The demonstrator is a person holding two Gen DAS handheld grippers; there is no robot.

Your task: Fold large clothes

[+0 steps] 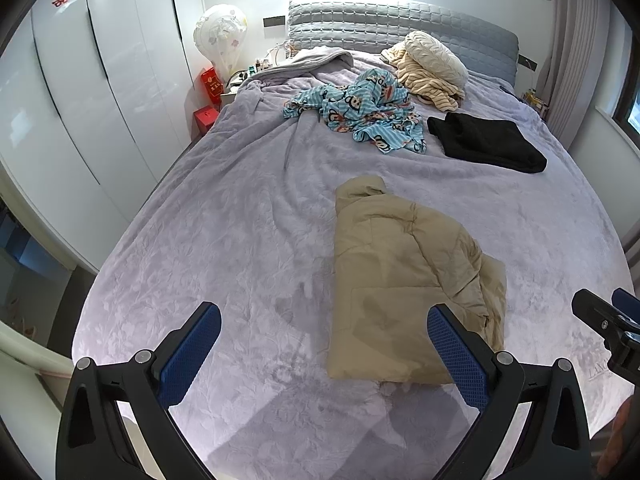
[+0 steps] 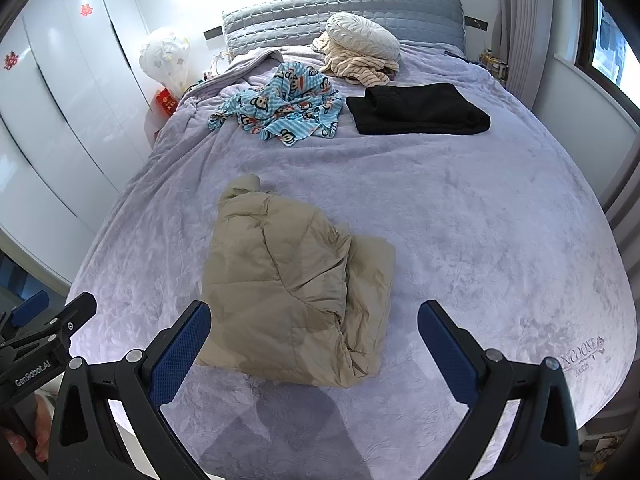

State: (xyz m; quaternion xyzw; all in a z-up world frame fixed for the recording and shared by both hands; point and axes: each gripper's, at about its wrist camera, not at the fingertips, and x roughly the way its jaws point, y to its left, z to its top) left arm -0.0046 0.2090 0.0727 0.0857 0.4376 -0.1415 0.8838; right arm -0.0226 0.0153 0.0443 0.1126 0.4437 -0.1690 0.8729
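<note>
Left gripper (image 1: 324,344) spread wide, empty, above bed (image 1: 220,240). Beige padded jacket (image 1: 404,280) lies ahead, slightly right of it, already folded into bundle. Right gripper (image 2: 314,340) also spread, empty, jacket (image 2: 296,288) directly ahead. Judgement: fold nearly finished; next, grasp near hem, fold toward collar.

A beige padded jacket (image 2: 296,292) is laid folded on the lavender bed (image 2: 480,240), collar toward the headboard, one side bunched in creases.
</note>
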